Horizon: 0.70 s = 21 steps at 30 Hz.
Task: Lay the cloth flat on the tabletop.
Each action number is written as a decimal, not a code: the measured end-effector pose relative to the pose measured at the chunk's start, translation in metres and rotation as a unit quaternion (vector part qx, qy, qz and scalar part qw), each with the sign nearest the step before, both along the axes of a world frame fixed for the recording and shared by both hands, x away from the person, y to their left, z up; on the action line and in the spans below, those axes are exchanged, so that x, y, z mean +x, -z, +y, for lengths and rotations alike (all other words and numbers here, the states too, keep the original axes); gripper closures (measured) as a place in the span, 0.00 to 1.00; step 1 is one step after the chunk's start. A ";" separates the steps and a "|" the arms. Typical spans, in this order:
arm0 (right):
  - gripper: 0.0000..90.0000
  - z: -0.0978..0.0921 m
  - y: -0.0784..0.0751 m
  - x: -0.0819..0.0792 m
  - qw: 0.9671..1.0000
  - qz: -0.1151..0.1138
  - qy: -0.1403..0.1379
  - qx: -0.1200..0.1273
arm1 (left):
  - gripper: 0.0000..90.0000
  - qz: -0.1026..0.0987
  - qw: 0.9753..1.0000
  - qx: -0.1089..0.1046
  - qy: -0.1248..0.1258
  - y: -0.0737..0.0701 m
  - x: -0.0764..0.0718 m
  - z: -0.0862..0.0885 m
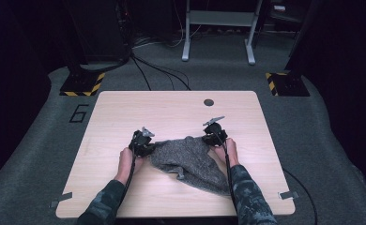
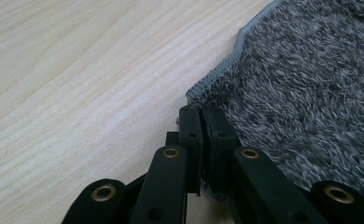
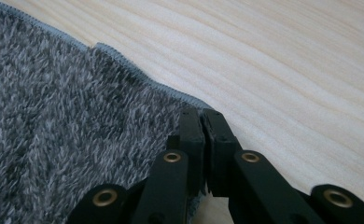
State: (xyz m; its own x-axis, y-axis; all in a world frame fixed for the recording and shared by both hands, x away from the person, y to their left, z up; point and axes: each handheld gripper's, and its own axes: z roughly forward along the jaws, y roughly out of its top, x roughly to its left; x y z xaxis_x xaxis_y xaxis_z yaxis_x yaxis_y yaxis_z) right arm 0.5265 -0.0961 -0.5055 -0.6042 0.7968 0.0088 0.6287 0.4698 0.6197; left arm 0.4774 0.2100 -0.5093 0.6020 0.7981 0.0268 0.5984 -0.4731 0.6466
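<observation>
1. Dark room with grey carpet all round, cables running across the floor behind, and a "6" marked on the carpet by the far left corner of the desk.
2. Light wood desk in the middle, with a small round dark hole near its far edge.
3. Grey fuzzy cloth lies a bit rumpled on the near half of the desk, between the two hands, trailing toward the near right.
4. Left gripper has its jaws pinched together on the cloth's stitched hem, at the cloth's left corner. From above it sits at that left end, with the left hand behind it.
5. Right gripper is the same deal: jaws closed on the hemmed edge, cloth to one side and bare wood to the other. From above it's at the far right corner of the cloth, right hand just behind.
6. Both forearms come in from the bottom in camo-pattern sleeves.
7. Two bits of grey tape sit at the desk's near corners.
</observation>
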 end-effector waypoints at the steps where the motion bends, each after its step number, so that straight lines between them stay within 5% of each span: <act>1: 0.98 0.000 0.001 -0.002 1.000 -0.007 0.006 -0.002 | 0.97 0.004 1.000 -0.005 0.000 0.000 0.000 0.001; 6: 0.99 -0.006 0.000 -0.010 1.000 -0.001 0.016 0.006 | 0.97 0.020 1.000 -0.014 0.005 -0.002 -0.001 0.006; 21: 0.99 -0.022 -0.026 -0.054 0.999 -0.028 0.011 0.032 | 0.98 0.014 0.999 -0.041 0.018 -0.012 -0.021 0.015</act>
